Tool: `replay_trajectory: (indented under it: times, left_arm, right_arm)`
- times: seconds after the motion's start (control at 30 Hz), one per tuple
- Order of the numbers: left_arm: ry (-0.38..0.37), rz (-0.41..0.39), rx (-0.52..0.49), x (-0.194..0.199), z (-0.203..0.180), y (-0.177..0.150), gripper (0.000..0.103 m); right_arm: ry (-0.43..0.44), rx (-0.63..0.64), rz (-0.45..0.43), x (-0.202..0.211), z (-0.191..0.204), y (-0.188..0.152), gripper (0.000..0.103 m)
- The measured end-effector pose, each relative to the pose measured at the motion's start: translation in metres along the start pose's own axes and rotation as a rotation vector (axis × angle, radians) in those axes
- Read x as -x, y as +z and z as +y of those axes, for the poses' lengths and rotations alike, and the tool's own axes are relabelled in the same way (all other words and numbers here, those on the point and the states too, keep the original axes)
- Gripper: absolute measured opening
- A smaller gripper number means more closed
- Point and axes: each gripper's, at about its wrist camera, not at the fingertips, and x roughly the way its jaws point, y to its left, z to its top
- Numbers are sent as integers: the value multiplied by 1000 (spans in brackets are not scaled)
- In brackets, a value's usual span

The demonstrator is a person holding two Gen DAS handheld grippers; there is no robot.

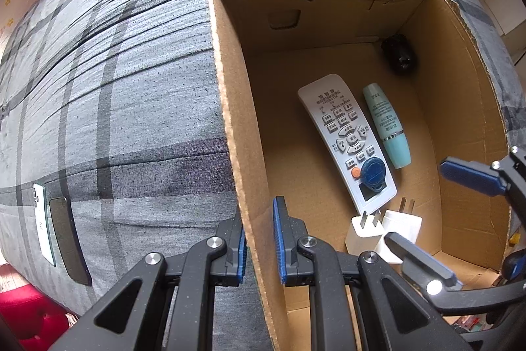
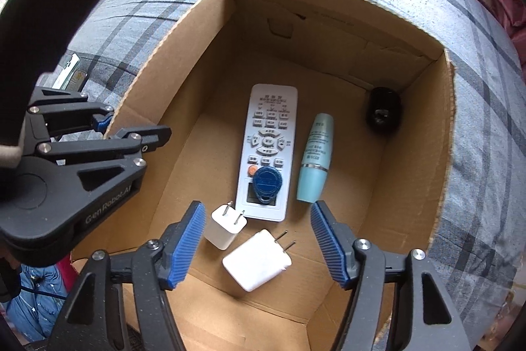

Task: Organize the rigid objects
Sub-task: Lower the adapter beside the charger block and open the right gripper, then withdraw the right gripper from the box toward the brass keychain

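A cardboard box point(image 2: 157, 78) sits on a grey plaid bed. In it lie a white remote point(image 2: 268, 134) with a blue key fob point(image 2: 267, 183) on it, a teal bottle point(image 2: 315, 160), a black mouse point(image 2: 383, 114) and two white chargers point(image 2: 225, 227) point(image 2: 258, 260). My left gripper point(image 1: 259, 239) is shut on the box's left wall point(image 1: 236, 120); it also shows in the right wrist view point(image 2: 108, 124). My right gripper point(image 2: 256, 239) is open and empty above the chargers; it also shows in the left wrist view point(image 1: 427, 206).
Two phones point(image 1: 44, 226) point(image 1: 69, 239) lie on the bed left of the box. Red fabric point(image 1: 29, 301) shows below the bed edge at lower left.
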Motion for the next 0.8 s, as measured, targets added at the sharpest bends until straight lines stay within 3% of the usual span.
replay_trajectory:
  times: [0.07,0.43,0.8]
  left_arm:
    - [0,0,2,0,0,0,15]
    - [14,4,-3,-2,-2,0,15]
    - [29,12,0,-4,-3,2,15]
  right_arm:
    - [2,-5,-12,9,-4,-1,71]
    - [-2,-20,-87,48,-26,-4,101]
    - [-48,-115,-152,76,-87,-22,103]
